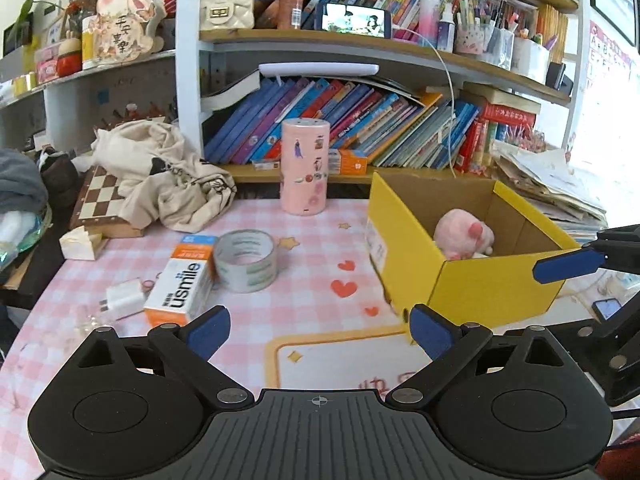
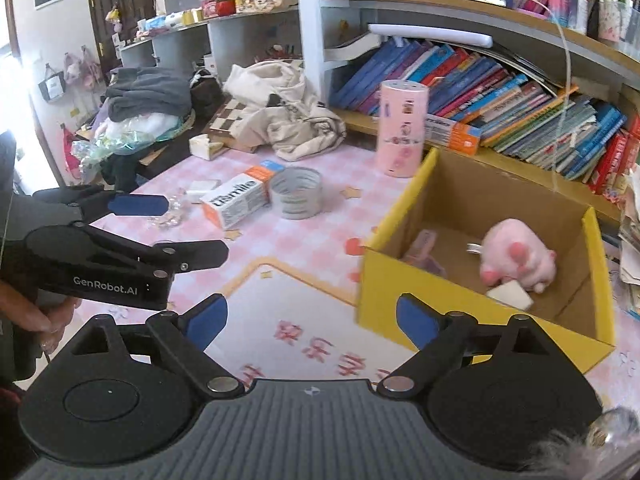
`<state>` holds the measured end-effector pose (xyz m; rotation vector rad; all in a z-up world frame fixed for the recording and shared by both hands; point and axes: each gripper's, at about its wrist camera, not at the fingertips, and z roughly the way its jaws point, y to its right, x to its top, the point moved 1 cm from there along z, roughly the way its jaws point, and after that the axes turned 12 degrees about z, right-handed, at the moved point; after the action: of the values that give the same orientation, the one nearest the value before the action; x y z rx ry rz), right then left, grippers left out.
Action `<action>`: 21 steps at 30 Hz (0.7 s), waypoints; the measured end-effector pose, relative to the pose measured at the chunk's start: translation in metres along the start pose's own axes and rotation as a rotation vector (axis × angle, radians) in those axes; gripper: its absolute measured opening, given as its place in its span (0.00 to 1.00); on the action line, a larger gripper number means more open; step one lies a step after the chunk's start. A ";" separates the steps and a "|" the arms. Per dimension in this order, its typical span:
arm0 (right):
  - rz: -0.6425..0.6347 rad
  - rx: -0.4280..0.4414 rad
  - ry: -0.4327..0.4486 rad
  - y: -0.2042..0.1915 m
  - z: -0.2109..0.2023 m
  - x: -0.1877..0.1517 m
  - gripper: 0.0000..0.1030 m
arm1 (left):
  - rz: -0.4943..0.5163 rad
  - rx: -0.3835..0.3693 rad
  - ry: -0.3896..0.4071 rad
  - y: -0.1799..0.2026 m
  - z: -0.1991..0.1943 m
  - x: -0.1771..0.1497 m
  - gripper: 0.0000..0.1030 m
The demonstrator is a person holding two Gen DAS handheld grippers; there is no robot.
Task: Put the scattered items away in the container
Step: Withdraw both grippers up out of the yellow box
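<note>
Here both tools gape, holding nothing: left tool [image 1: 319,330], right tool [image 2: 311,320]. Just ahead-right of each, the box [image 1: 472,280] already holds a plush [image 1: 464,238] and small bits. Ahead-left of the left tool, carton [image 1: 180,284], charger [image 1: 124,300] and tape [image 1: 245,260] remain on the desk [image 1: 320,248].

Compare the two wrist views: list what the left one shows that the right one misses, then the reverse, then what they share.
Only the left wrist view shows the white charger beside the usmile box.

Only the right wrist view shows the box floor: a white block against the pink plush and a pale packet.

Both show the yellow box, the tape roll, the pink cylinder and open, empty grippers: left, right.
</note>
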<state>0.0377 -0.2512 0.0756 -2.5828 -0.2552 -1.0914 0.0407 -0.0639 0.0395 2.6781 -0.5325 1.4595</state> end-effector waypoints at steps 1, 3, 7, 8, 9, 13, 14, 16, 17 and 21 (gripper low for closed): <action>-0.006 -0.005 0.003 -0.007 0.003 0.000 0.90 | -0.002 -0.001 0.004 -0.004 -0.001 -0.001 0.95; -0.012 -0.012 0.013 -0.017 0.008 -0.001 0.90 | -0.011 -0.002 0.010 -0.014 -0.005 -0.005 0.95; -0.015 -0.053 0.029 -0.033 0.024 -0.007 0.90 | -0.021 -0.006 0.005 -0.030 -0.009 -0.014 0.95; -0.019 -0.070 0.032 -0.038 0.029 -0.009 0.90 | -0.021 -0.006 0.003 -0.033 -0.010 -0.016 0.95; -0.024 -0.084 0.032 -0.042 0.034 -0.012 0.90 | -0.022 -0.006 0.002 -0.037 -0.012 -0.019 0.95; -0.039 -0.122 0.025 -0.058 0.050 -0.022 0.90 | -0.012 -0.009 -0.018 -0.052 -0.017 -0.030 0.96; -0.039 -0.130 0.022 -0.062 0.054 -0.024 0.90 | -0.011 -0.007 -0.024 -0.055 -0.018 -0.033 0.96; -0.037 -0.140 0.013 -0.071 0.061 -0.029 0.91 | -0.005 -0.002 -0.040 -0.062 -0.020 -0.039 0.96; -0.035 -0.144 0.009 -0.075 0.063 -0.031 0.92 | -0.001 0.000 -0.050 -0.064 -0.020 -0.042 0.96; -0.029 -0.153 -0.015 -0.091 0.077 -0.037 0.94 | 0.028 0.005 -0.087 -0.074 -0.023 -0.053 0.96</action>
<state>0.0368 -0.1403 0.0192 -2.7306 -0.2206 -1.1441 0.0194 0.0245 0.0182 2.7599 -0.5753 1.3577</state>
